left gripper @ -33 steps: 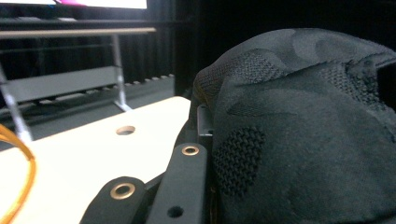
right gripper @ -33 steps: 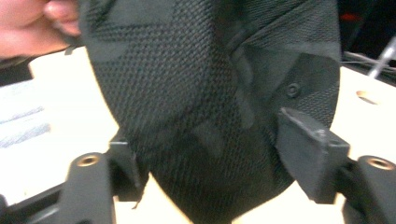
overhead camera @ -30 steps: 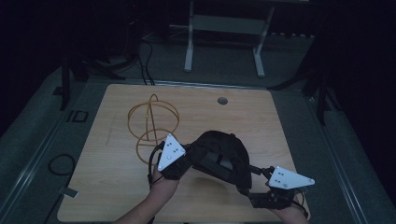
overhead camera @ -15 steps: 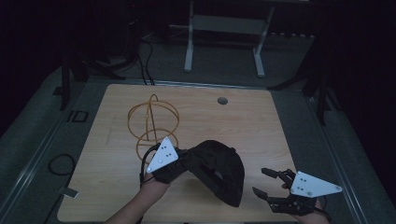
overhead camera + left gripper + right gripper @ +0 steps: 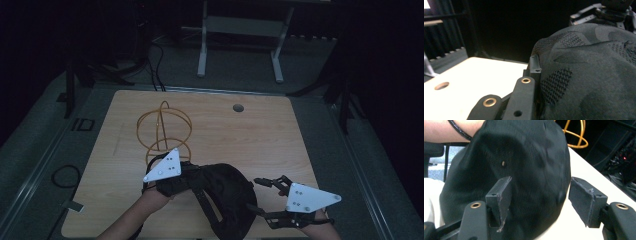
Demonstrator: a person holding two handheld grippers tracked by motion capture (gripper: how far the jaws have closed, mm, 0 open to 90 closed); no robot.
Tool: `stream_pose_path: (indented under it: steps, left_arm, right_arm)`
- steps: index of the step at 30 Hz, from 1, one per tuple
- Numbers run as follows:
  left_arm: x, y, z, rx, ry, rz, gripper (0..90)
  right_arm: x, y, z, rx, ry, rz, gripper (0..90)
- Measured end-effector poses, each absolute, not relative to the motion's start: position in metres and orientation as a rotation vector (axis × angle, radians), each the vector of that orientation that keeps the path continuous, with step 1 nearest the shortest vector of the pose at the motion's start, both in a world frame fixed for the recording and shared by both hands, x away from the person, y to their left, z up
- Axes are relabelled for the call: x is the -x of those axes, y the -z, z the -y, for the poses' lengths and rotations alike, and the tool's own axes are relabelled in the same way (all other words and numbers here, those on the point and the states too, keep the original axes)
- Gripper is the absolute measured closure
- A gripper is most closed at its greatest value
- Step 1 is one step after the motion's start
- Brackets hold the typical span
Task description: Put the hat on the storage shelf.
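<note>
High view: right gripper (image 5: 261, 194) now standing off the black cap (image 5: 220, 197) at lower right of the frame, having let go and drawn back, jaws parted with nothing between; cap lying lower centre on the table (image 5: 260, 130), leaving the left gripper (image 5: 172, 176) alone gripping it, clenched on the fabric.

Left gripper view: showing the camouflage weave of the cap pressed against the pads.

Right gripper view: showing the crown's eyelet and the orange wire stand (image 5: 574, 135) at upper right.

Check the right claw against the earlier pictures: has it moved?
Yes. The right claw has pulled off the black cap toward the table's right edge, its jaws just closing slightly, nothing between them.
</note>
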State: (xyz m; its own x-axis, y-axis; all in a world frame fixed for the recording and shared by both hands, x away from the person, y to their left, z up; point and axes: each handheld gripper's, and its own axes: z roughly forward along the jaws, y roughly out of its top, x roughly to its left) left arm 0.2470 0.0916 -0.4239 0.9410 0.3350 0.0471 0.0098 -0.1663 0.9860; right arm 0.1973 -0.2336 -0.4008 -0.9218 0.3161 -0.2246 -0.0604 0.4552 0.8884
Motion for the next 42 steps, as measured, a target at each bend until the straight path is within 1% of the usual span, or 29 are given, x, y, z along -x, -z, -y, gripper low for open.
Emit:
stream_pose_path:
  steps: [1,3,4,5,8,9,11,12,13,14,25,27,28,29,31,32,33,34,35,37,38,42]
  left_arm:
    - [-0.247,0.424,-0.091,-1.720,-0.280,-0.260,88.6]
    - [-0.247,0.423,-0.089,-1.727,-0.275,-0.251,88.6]
    - [-0.248,0.422,-0.088,-1.729,-0.258,-0.245,88.6]
    - [-0.248,0.421,-0.087,-1.729,-0.261,-0.245,88.6]
    - [-0.249,0.420,-0.087,-1.732,-0.255,-0.243,88.6]
    - [-0.252,0.419,-0.088,-1.729,-0.258,-0.258,88.6]
    - [-0.253,0.419,-0.088,-1.727,-0.265,-0.268,88.6]
    - [-0.254,0.419,-0.088,-1.725,-0.263,-0.269,88.6]
    - [-0.254,0.418,-0.088,-1.728,-0.273,-0.271,88.5]
    - [-0.254,0.418,-0.087,-1.732,-0.270,-0.272,88.6]
    - [-0.254,0.415,-0.084,-1.769,-0.302,-0.272,88.1]
    - [-0.255,0.414,-0.085,-1.767,-0.309,-0.279,86.7]
    - [-0.254,0.414,-0.085,-1.766,-0.338,-0.291,80.7]
    - [-0.254,0.414,-0.085,-1.766,-0.338,-0.291,71.4]
    - [-0.253,0.414,-0.090,-1.759,-0.369,-0.318,64.8]
    - [-0.253,0.415,-0.092,-1.757,-0.377,-0.340,59.0]
    - [-0.252,0.415,-0.094,-1.752,-0.374,-0.345,55.4]
    - [-0.251,0.416,-0.096,-1.749,-0.386,-0.357,54.4]
    - [-0.250,0.416,-0.098,-1.747,-0.399,-0.369,50.8]
    - [-0.249,0.417,-0.100,-1.750,-0.402,-0.375,47.7]
    - [-0.245,0.419,-0.103,-1.766,-0.426,-0.393,45.5]
    - [-0.240,0.427,-0.110,-1.791,-0.436,-0.434,42.9]
  right_arm:
    - [-0.200,0.400,0.227,-0.179,-1.462,-2.344,37.4]
    - [-0.200,0.400,0.224,-0.155,-1.465,-2.343,38.4]
    - [-0.203,0.399,0.218,-0.129,-1.453,-2.355,41.5]
    - [-0.203,0.399,0.218,-0.129,-1.453,-2.355,41.5]
    - [-0.207,0.399,0.212,-0.112,-1.432,-2.406,52.9]
    - [-0.208,0.398,0.212,-0.101,-1.437,-2.411,62.4]
    - [-0.208,0.398,0.214,-0.101,-1.448,-2.397,73.0]
    - [-0.208,0.397,0.214,-0.111,-1.448,-2.393,80.6]
    - [-0.208,0.397,0.215,-0.127,-1.450,-2.379,84.8]
    - [-0.209,0.397,0.215,-0.137,-1.461,-2.377,86.6]
    - [-0.209,0.390,0.225,-0.188,-1.582,-2.342,88.1]
    - [-0.208,0.389,0.225,-0.197,-1.585,-2.330,88.2]
    - [-0.208,0.388,0.225,-0.197,-1.586,-2.328,88.2]
    - [-0.208,0.388,0.225,-0.197,-1.586,-2.328,88.2]
    - [-0.208,0.385,0.228,-0.213,-1.610,-2.317,88.1]
    - [-0.209,0.383,0.229,-0.224,-1.612,-2.306,88.1]
    - [-0.209,0.382,0.231,-0.238,-1.612,-2.297,88.1]
    - [-0.210,0.380,0.233,-0.245,-1.617,-2.288,88.2]
    - [-0.210,0.379,0.235,-0.256,-1.617,-2.275,88.1]
    - [-0.211,0.376,0.238,-0.282,-1.620,-2.250,88.1]
    - [-0.212,0.374,0.240,-0.300,-1.617,-2.228,88.1]
    - [-0.216,0.366,0.245,-0.348,-1.609,-2.177,88.0]
